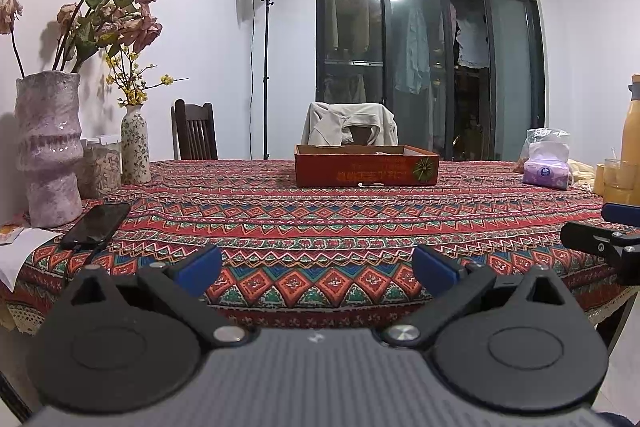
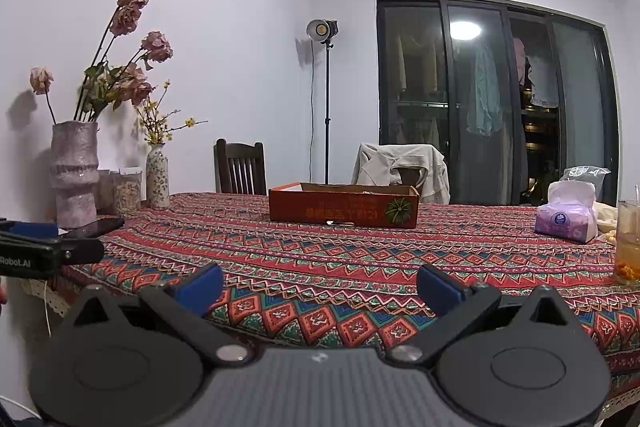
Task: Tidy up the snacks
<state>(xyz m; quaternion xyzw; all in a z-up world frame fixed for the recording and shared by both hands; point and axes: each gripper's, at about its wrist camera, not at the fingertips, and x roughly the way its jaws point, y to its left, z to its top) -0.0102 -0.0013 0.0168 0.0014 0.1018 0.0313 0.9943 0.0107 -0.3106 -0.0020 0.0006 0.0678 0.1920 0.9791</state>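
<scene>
Left wrist view: the left tool (image 1: 316,267) hangs spread wide and empty over the near edge of the patterned tabletop (image 1: 320,227). The right tool (image 2: 320,287) is likewise wide apart, gripping nothing. Beyond both, mid-tabletop, sits the red cardboard box (image 1: 366,167); right of the box lies a purple tissue pack (image 1: 546,171).

Right hand-held gripper (image 2: 318,289) gapes above tablecloth (image 2: 320,259), facing red box (image 2: 344,213).

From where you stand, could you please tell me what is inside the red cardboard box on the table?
The red cardboard box is open-topped, but both wrist views sit too low: only its inner far wall and a pale sliver above the rim show. Its floor and contents are hidden by the front wall.
</scene>
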